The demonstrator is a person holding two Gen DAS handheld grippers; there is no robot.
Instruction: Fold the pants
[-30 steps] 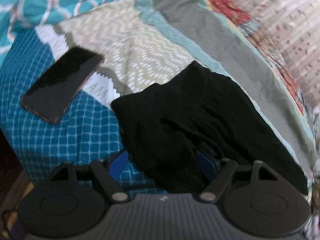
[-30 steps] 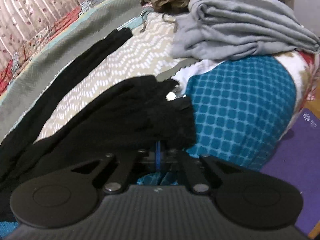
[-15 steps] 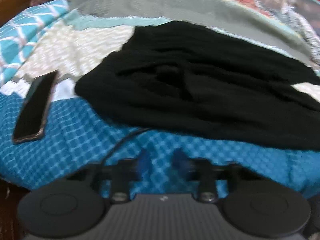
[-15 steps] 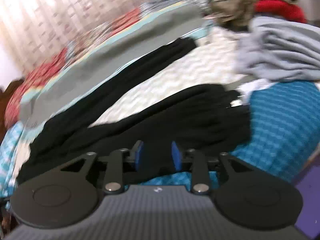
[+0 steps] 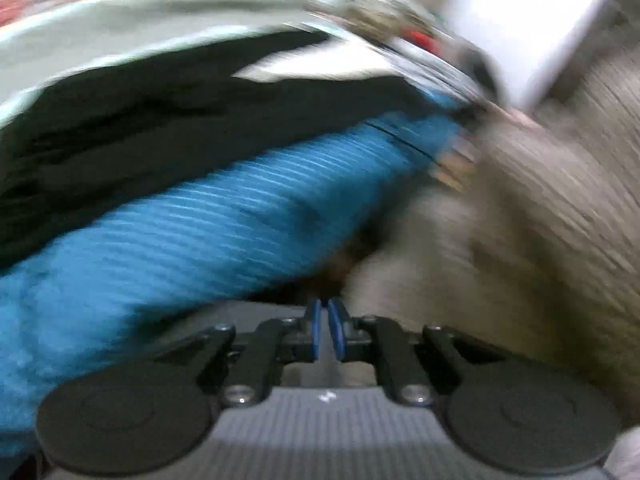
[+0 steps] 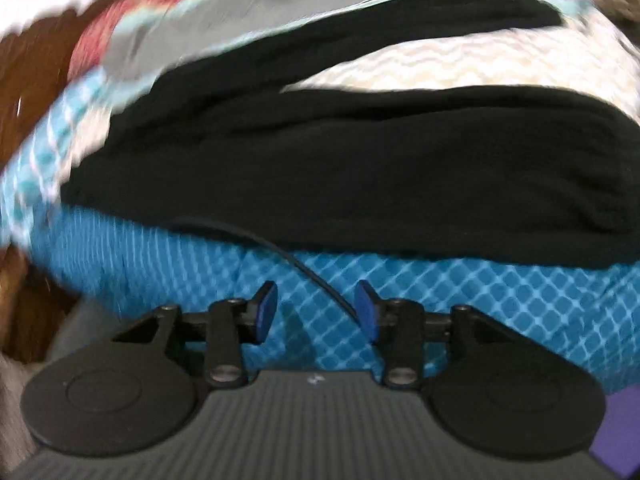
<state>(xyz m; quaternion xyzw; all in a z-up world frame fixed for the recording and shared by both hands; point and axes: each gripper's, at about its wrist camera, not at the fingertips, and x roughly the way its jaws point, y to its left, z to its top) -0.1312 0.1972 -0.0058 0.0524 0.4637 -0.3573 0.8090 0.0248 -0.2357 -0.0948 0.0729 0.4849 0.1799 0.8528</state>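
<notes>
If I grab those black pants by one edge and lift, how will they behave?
The black pants will probably drape and sag: they lie in soft rumpled folds on the bedspread. Likely light, as the cloth looks thin. The two legs lie spread apart, so one may trail.

You're in a bedroom at home, working at the edge of a bed. Right ahead of your right gripper (image 6: 316, 300) a patchwork quilt (image 6: 500, 304) drapes over the mattress edge, teal checks nearest you, cream zigzag and grey panels beyond. Black pants (image 6: 360, 168) lie across it. Past your left gripper's tips, through heavy blur, the same quilt (image 5: 208, 232) curves away beside a greyish-brown blur you can't identify.
</notes>
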